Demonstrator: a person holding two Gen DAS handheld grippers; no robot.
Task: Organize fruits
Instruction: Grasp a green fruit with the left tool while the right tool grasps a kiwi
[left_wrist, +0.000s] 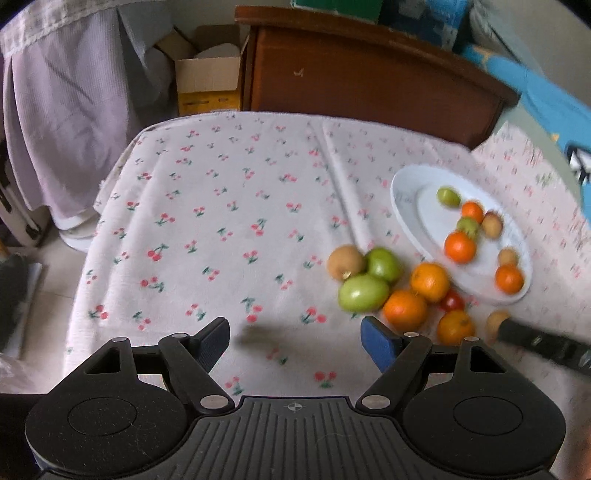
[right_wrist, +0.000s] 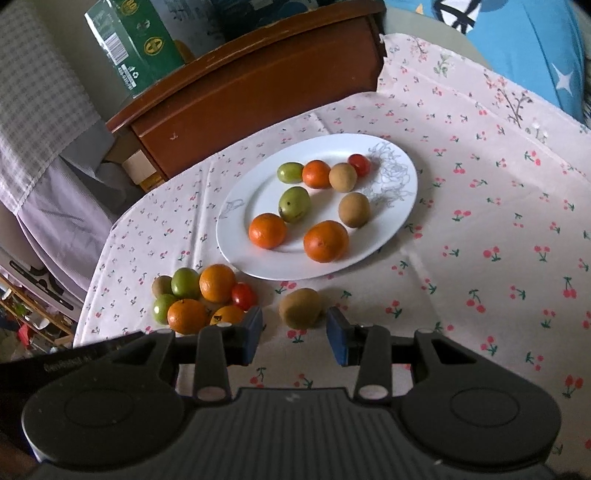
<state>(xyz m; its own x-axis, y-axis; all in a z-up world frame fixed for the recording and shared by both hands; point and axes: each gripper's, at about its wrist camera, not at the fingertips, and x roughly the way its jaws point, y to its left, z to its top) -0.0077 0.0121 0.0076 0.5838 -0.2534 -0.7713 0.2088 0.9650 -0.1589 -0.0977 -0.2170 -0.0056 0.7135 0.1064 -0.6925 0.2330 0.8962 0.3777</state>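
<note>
Here, my right claw (right_wrist: 294, 334) stands partly open and empty, a fuzzy brown kiwi (right_wrist: 300, 308) just ahead between its blue pads. My left claw (left_wrist: 295, 341) gapes wide, holding nothing; the oval white plate (right_wrist: 391, 236) of fruit lies beyond.

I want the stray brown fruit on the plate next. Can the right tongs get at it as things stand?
Probably yes. The brown fruit lies alone on the tablecloth, just ahead of the right tongs, whose jaws stand apart and empty. Nothing lies between them; the fruit pile sits off to one side.
</note>
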